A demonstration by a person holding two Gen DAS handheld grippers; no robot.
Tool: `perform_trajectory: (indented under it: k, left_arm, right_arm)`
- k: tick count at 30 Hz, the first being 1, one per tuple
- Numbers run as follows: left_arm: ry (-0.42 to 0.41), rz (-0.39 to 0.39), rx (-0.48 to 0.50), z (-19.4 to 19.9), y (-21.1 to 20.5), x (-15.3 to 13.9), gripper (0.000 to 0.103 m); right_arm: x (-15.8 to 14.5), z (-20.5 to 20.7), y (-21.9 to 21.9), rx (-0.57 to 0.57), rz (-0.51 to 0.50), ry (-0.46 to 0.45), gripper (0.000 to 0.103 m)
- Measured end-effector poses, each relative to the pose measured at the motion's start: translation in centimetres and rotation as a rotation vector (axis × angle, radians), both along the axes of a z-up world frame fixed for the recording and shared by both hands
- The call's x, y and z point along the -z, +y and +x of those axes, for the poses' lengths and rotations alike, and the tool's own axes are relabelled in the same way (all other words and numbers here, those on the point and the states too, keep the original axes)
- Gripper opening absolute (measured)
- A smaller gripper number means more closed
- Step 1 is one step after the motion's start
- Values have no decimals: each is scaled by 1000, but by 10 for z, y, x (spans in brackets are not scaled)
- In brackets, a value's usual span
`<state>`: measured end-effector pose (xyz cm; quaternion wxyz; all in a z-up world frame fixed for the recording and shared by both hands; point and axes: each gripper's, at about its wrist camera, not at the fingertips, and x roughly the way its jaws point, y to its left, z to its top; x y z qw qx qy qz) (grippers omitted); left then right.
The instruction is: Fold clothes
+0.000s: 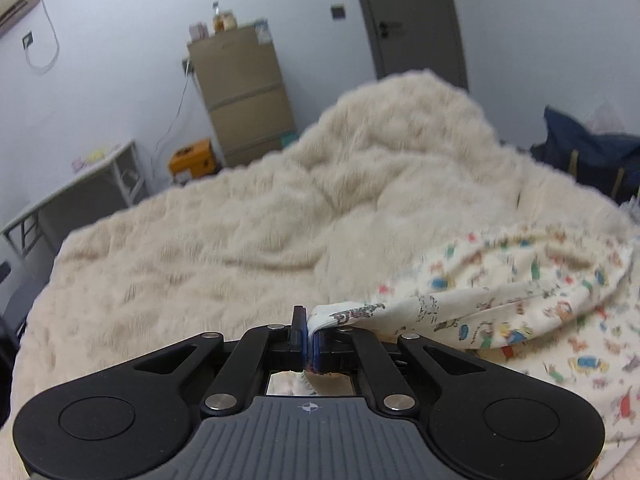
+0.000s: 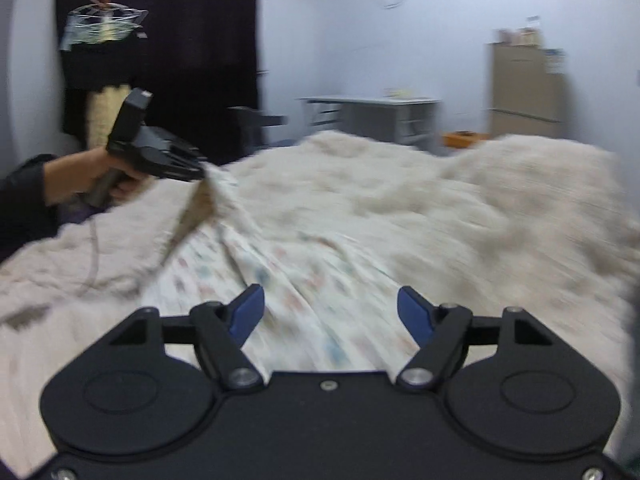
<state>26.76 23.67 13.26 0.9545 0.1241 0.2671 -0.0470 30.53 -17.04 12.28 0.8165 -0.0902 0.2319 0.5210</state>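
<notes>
**A:** Where did the printed garment (image 1: 516,300) lie, and how far had the folding got?

**B:** The cream cloth with its small coloured cartoon print lay rumpled on the fluffy beige blanket (image 1: 224,240) that covered the bed. In the left wrist view it sat to the right of the claw, bunched into a loop with no flat panel or crisp crease to be seen. One edge was lifted and drawn taut. By my reading the fold was only at its start: one edge gathered, nothing laid over, the smoothing and every fold proper left to do.

**A:** And the claws?

**B:** The left gripper (image 1: 309,334) was pressed together, pinching a twisted edge of the garment between its blue pads. The right wrist view showed the same claw at the left, held by a hand (image 2: 116,184) in a dark sleeve, with the cloth running down from its tip to the bed. The right gripper (image 2: 331,310) stood spread wide above the garment, its blue fingertips (image 2: 250,308) apart with only cloth below and nothing pinched; whether they brushed the fabric the blurred frame did not show.

**A:** Behind the bed?

**B:** A tan fridge (image 1: 244,96), a grey door (image 1: 412,16) and a pale desk (image 2: 372,114).
</notes>
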Motion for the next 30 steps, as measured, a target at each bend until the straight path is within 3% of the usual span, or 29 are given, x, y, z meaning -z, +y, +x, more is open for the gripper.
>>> perform_trajectory:
  k: [5,6,7,8,9,10,16,18,20,22,23,25,26,29,30]
  left_arm:
    - [-21,-62,78,6,15,-29,1]
    - [-7,-41,88,11,15,-29,1]
    - [7,-19,97,15,15,-28,1]
    - [22,4,107,20,14,-27,1]
    - [36,7,118,24,14,-25,1]
    - [49,8,129,28,14,-23,1]
    - [136,3,148,56,10,-4,1]
    - [175,4,144,69,3,6,4]
    - [218,28,116,88,-8,21,12]
    - [246,58,80,101,-17,34,36]
    - [271,60,43,105,-16,42,40]
    - [326,65,-38,114,-15,60,48]
    - [348,51,-55,112,-11,65,50]
    - [381,-28,-64,89,12,71,59]
    - [366,-81,-55,67,27,69,64]
  right_arm:
    - [0,41,74,-169,-2,126,72]
    - [2,51,88,-203,-14,166,62]
    - [3,54,92,-216,-20,198,41]
    - [8,65,97,-250,-26,284,27]
    - [12,73,99,-278,-35,351,4]
    - [11,74,98,-270,-45,339,3]
    - [-12,85,64,-176,29,271,2]
    - [-14,91,63,-92,-20,225,2]
    - [-10,99,66,-6,-95,188,2]
    - [4,102,75,51,-196,152,3]
    - [11,103,79,71,-235,140,5]
    - [23,101,84,107,-312,118,25]
    - [29,97,85,136,-353,89,27]
    - [30,81,76,177,-335,42,38]
    - [26,75,71,194,-332,10,49]
